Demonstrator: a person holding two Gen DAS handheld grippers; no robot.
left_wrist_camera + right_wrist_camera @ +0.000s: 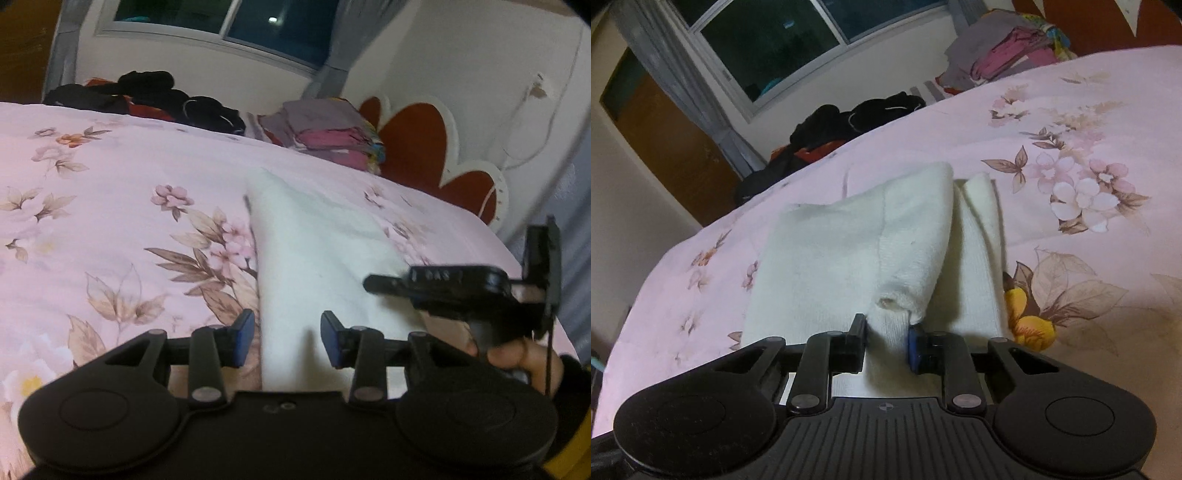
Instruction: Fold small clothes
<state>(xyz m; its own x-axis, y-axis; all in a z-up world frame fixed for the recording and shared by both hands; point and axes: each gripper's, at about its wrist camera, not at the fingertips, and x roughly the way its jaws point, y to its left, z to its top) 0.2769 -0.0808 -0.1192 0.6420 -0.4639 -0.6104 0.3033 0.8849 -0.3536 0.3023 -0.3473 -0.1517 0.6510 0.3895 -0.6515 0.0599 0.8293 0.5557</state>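
A white knitted garment lay on the bed, near its middle, and a bunched fold of it was pinched between the fingers of the right claw. The left claw was held with its fingers spread and empty, straddling the garment's left edge, which was seen as a white sheet in that view.

The likeliest fault was judged to be slippage: only a narrow gather of soft knit was caught, so a quick lift could pull it free or drag the whole piece askew. A crooked fold could also result if the left edge were not pinned.

Open bedspread was available on both sides. A dark heap of clothes and a folded stack sat well apart at the far edge, near the window.
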